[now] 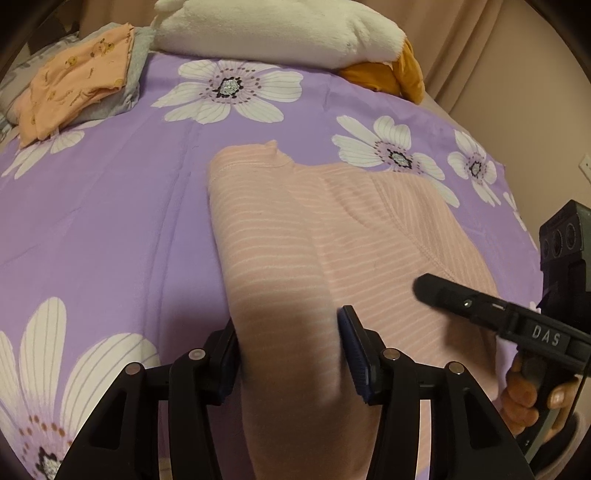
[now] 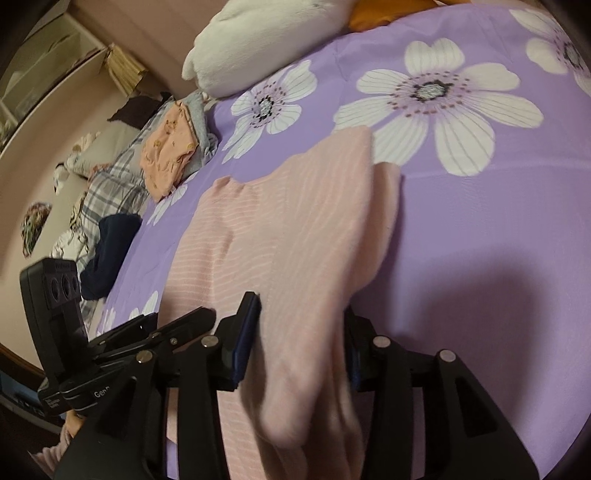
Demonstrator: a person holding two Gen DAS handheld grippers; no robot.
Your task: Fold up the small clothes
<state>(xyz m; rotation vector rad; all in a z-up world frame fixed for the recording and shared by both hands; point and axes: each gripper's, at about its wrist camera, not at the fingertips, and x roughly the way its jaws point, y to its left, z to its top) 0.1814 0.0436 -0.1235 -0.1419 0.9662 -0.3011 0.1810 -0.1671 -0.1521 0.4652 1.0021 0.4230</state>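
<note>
A pink striped garment [image 1: 295,229] lies on the purple flowered bedspread [image 1: 110,221], partly folded. My left gripper [image 1: 290,354] has its jaws wide apart with a fold of the garment between them. My right gripper [image 2: 301,343] also stands wide apart around a bunched fold of the same garment [image 2: 288,229]. The right gripper also shows at the right edge of the left wrist view [image 1: 480,306], over the garment's right side. The left gripper shows at lower left of the right wrist view [image 2: 147,332].
A folded orange printed garment [image 1: 77,77] on a grey one lies at the far left of the bed. A white plush pillow [image 1: 277,26] and a mustard cloth [image 1: 399,74] lie at the head. Plaid bedding and a dark garment [image 2: 110,251] lie left.
</note>
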